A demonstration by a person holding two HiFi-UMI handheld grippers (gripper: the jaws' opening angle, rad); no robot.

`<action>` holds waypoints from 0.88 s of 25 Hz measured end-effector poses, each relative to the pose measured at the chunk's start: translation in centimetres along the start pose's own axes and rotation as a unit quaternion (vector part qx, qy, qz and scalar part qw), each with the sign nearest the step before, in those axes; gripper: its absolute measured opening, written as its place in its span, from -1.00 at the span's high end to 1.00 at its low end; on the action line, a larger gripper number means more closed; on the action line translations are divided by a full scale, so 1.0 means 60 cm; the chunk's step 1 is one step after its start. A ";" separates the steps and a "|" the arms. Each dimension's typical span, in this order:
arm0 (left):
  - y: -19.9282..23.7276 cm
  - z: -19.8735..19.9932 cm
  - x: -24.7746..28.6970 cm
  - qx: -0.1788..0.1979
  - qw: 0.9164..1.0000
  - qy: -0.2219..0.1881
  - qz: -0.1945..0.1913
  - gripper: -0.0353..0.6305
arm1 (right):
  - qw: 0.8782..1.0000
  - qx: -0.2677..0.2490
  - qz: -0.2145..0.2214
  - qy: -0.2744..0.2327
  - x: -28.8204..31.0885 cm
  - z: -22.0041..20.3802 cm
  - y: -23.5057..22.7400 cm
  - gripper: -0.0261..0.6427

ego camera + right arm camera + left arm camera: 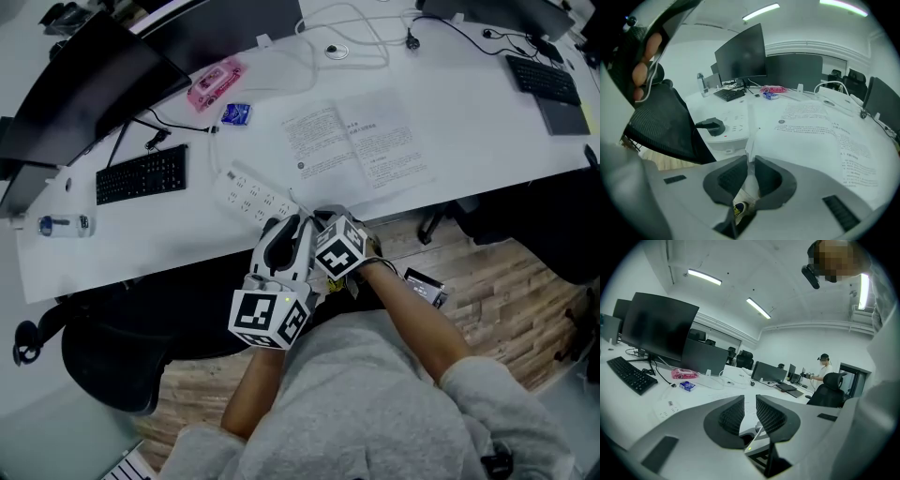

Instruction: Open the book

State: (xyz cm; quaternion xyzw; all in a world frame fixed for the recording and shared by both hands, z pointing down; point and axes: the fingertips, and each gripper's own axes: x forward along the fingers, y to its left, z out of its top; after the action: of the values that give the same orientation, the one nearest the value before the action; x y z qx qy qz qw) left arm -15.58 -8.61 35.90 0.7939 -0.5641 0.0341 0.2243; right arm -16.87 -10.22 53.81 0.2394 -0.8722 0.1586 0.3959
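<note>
The book (356,141) lies open and flat on the white desk (469,131), printed pages up; it fills the right gripper view (811,136). My right gripper (312,221) is at the desk's front edge, tilted down, shut on a near corner of a white page (749,143) that stands up between its jaws. My left gripper (281,234) sits just left of it and touches nothing. In its own view the left gripper (750,409) shows a narrow gap between the jaws with nothing in it.
A white power strip (248,195) with a black plug (710,125) lies left of the book. Further left are a black keyboard (141,173), a pink packet (216,82), a blue packet (236,114), monitors (84,94) and a bottle (64,225). A black chair (112,356) stands below the desk.
</note>
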 end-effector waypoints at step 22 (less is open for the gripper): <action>-0.020 0.016 -0.028 0.001 0.998 -0.045 -0.038 0.65 | 0.982 0.115 -0.005 -0.150 -0.172 0.003 0.020 0.61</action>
State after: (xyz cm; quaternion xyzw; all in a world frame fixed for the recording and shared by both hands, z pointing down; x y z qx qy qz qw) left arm -15.31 -7.23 34.13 0.8160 -0.5428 -0.0099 0.1988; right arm -11.73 -6.26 45.71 0.3088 -0.8965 0.2179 0.2312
